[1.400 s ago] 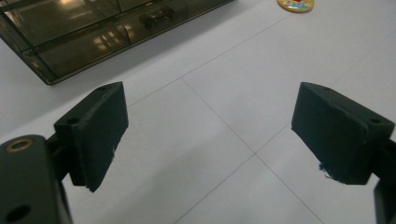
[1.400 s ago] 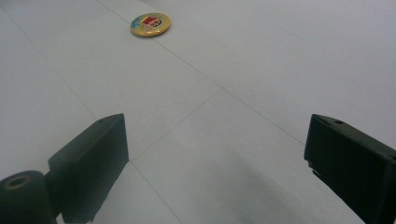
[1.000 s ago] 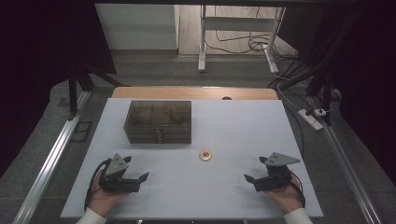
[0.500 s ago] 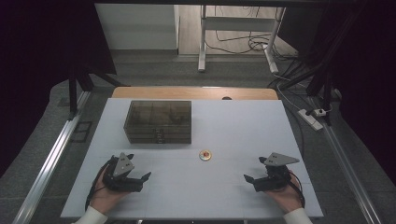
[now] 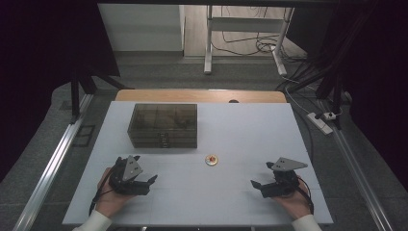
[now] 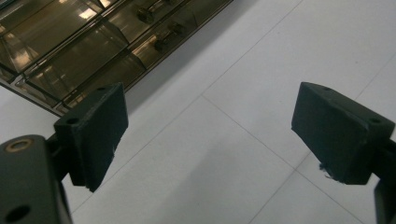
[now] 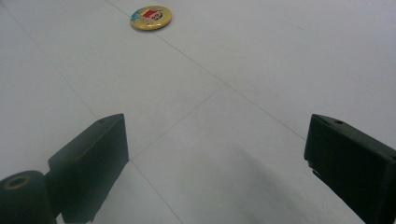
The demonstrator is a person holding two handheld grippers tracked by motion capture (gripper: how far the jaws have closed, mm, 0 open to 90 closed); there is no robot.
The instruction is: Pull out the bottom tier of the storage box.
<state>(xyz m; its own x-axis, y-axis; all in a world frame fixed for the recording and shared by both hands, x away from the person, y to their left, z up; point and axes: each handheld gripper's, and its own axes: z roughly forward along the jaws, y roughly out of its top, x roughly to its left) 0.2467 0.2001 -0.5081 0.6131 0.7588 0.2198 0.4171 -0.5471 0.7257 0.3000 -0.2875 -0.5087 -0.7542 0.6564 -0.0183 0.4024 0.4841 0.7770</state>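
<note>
The left gripper [image 5: 146, 181] has its fingers [image 6: 95, 133] spread wide with nothing between them, only bare white desk [image 5: 231, 202] beneath. Just beyond and to the left of those fingers in the left gripper view stands a smoky see-through box [image 6: 84, 51] with drawers and small dark handles; it is near the fingers but not touching them.

The right gripper [image 5: 262, 184] also has its fingers [image 7: 93, 161] spread wide and empty, hovering low over the desk. Ahead of them and off toward the left finger in the right gripper view lies a small round badge [image 7: 151, 17], yellow with a red picture, flat on the desk and well apart from the fingers.

In the high view the badge [image 5: 211, 160] lies between the two grippers, slightly farther from the person, just in front of the box [image 5: 163, 125]. A hand [image 5: 113, 199] holds each gripper near the desk's near edge.
</note>
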